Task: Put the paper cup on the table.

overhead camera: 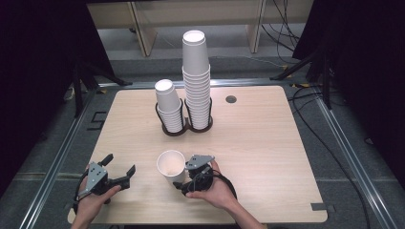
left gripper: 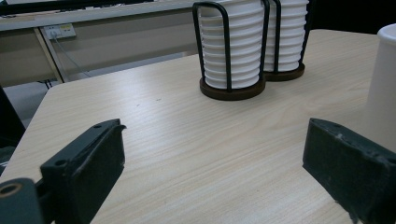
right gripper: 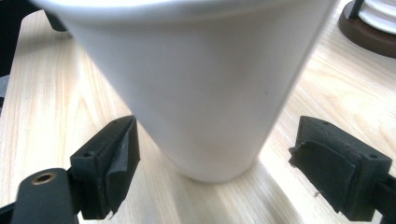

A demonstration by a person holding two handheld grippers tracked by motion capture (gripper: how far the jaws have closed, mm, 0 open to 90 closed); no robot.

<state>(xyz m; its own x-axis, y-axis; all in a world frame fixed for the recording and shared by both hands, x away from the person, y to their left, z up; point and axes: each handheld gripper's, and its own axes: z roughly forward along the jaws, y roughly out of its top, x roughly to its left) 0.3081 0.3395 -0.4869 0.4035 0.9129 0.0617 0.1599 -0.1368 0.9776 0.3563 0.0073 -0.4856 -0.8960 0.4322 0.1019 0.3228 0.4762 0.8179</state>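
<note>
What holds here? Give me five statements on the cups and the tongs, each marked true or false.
1. The single cup stands upright on the table. True.
2. The right tongs squeeze the single cup. False: the jaws stand apart from its wall on either side.
3. The left tongs are open with nothing between the jaws. True.
4. Both cup stacks are the same height. False: the right stack is taller than the left stack.
5. The stacks sit in a dark holder. True.
</note>
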